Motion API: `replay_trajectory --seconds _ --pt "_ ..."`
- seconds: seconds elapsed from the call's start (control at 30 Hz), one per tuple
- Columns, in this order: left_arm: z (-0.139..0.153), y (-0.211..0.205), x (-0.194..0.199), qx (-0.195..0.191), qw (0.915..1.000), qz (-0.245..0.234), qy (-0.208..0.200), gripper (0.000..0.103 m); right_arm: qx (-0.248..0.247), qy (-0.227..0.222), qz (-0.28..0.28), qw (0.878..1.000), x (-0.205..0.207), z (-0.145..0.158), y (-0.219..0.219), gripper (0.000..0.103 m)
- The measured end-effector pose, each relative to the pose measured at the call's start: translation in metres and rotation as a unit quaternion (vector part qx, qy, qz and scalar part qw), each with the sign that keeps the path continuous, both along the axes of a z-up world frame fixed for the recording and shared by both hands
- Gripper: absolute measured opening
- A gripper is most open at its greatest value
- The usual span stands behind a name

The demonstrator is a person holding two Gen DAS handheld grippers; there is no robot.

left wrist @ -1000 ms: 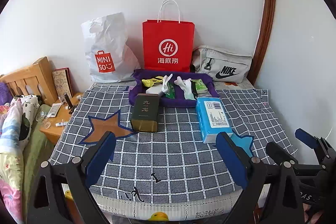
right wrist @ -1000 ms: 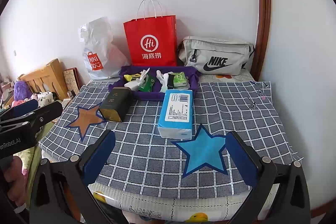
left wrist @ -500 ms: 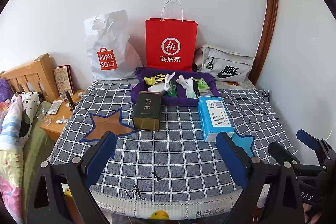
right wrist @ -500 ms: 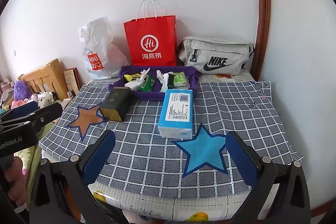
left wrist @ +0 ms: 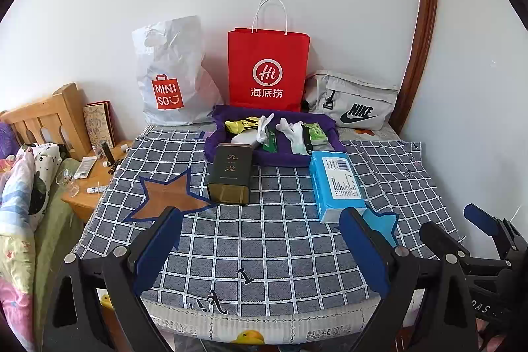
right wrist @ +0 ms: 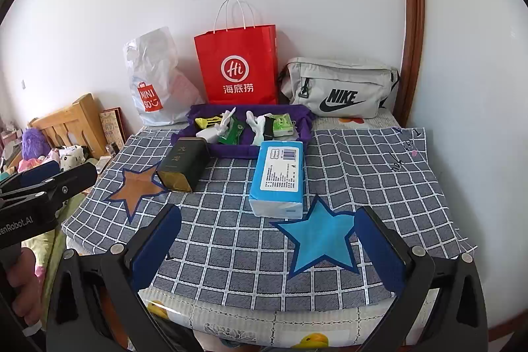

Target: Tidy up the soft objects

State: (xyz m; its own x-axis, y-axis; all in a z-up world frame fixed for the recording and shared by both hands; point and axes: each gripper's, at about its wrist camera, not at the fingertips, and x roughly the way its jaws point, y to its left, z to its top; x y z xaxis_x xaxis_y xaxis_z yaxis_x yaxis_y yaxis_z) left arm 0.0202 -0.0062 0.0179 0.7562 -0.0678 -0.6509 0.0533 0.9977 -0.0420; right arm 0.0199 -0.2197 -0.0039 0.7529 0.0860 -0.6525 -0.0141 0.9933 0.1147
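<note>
Here, how things lay:
Left gripper (left wrist: 260, 248): my fingers were spread wide with nothing between them, hanging over the near edge of the checked cloth (left wrist: 280, 240).
Right gripper (right wrist: 267, 248): my fingers were spread too, holding nothing, above the near edge by the blue star (right wrist: 318, 240).
Blue tissue pack (right wrist: 279, 178): lay flat near the middle of the cloth, its far end just beside the purple tray (right wrist: 227, 150).
Dark tin (left wrist: 230, 174): lay on its side left of the pack, touching the tray's front rim and next to the brown star (left wrist: 166, 198).
Purple tray: sat at the far edge, holding white gloves (left wrist: 293, 134), a yellow item and green packets.
Behind the tray: 3 bags stood against the wall.
</note>
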Motion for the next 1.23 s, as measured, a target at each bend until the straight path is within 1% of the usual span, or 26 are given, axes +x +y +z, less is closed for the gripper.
replay_trajectory --seconds 0.93,1.23 --pt "0.0012 0.0003 -0.0024 -0.001 1.0000 0.003 -0.001 0.097 0.000 -0.001 0.000 1.000 -0.0010 0.0003 -0.0002 0.103" --pt "-0.0004 0.0012 -0.0007 0.003 1.0000 0.003 -0.003 0.097 0.001 -0.002 0.007 1.000 0.0010 0.0023 0.0076 0.103"
